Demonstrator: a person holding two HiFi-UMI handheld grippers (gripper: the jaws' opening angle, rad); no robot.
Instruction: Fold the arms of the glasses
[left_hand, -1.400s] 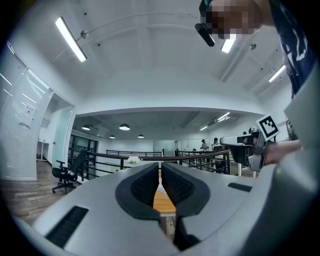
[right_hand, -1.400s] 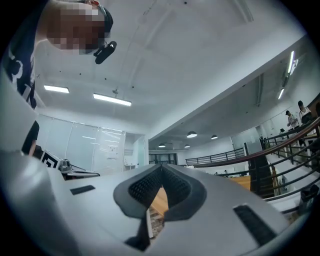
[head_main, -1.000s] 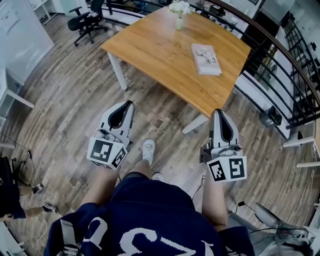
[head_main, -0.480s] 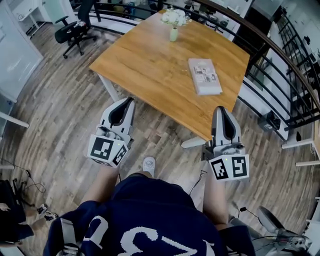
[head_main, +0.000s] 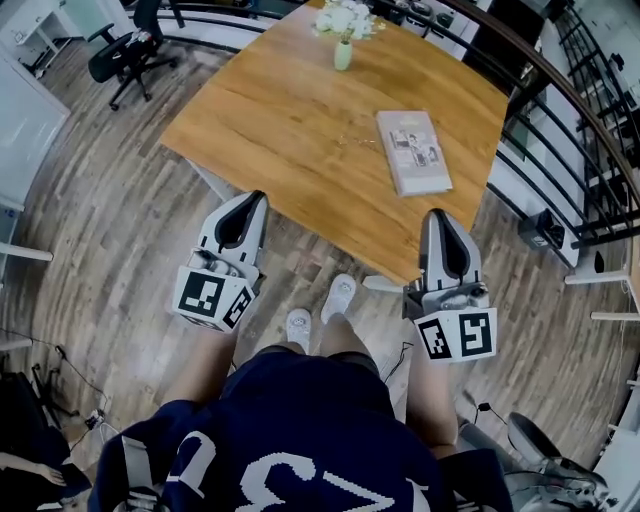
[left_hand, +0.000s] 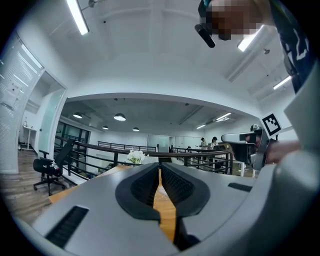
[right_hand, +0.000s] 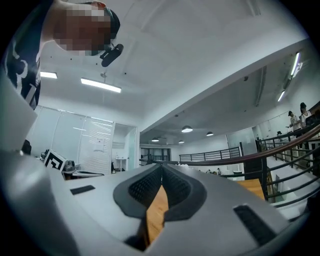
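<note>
No glasses show plainly. A faint thin glint lies mid-table in the head view, too small to tell what it is. My left gripper is held level just short of the near edge of the wooden table, its jaws shut and empty. In the left gripper view, the left gripper shows its pads together, with the tabletop beyond. My right gripper hangs over the table's near right corner, shut too, with nothing in it. The right gripper view shows the right gripper closed at the tips.
A book lies on the right side of the table. A vase of white flowers stands at its far edge. A dark railing runs behind and to the right. An office chair stands far left. The person's shoes are on the wood floor.
The person has stepped towards the table, which now sits nearer and lower in the head view. Both grippers came forward with the person, still shut, to the table's near edge.
</note>
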